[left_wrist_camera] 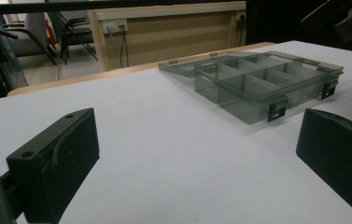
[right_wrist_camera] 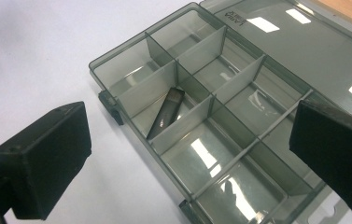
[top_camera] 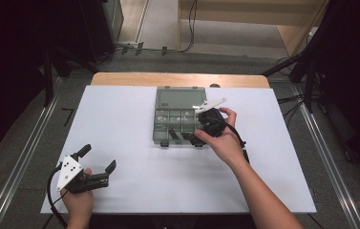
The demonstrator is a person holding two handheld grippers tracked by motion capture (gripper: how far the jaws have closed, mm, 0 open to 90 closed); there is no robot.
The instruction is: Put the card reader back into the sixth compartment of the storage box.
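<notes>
The only writing sits moulded into the clear lid [right_wrist_camera: 299, 37] of the organiser box [right_wrist_camera: 173, 154], near the hinge edge in the right gripper view, and it is upside down and too small to read. The box is smoky grey plastic, split by thin walls into compartments, with dark latches along its front rim; it lies open near the middle of the white desk [top_camera: 120, 129], its lid flat on the desk behind it. A small dark stick with a metal end, like a USB drive [right_wrist_camera: 166, 113], rests tilted in one narrow compartment in the front row, beside the compartment at one end of the box, leaning against a divider. The right gripper [top_camera: 205, 125] hangs over the front right part of the box, its jaws spread wide with nothing between them, the drive lying apart below them. The left gripper [top_camera: 99, 160] rests low at the near left of the desk, well apart from the box, its jaws also wide and empty. Beyond the desk a wooden counter, wall sockets with cables, and dark chairs [left_wrist_camera: 66, 30] stand on the floor; nothing lies between the left gripper and the box.
</notes>
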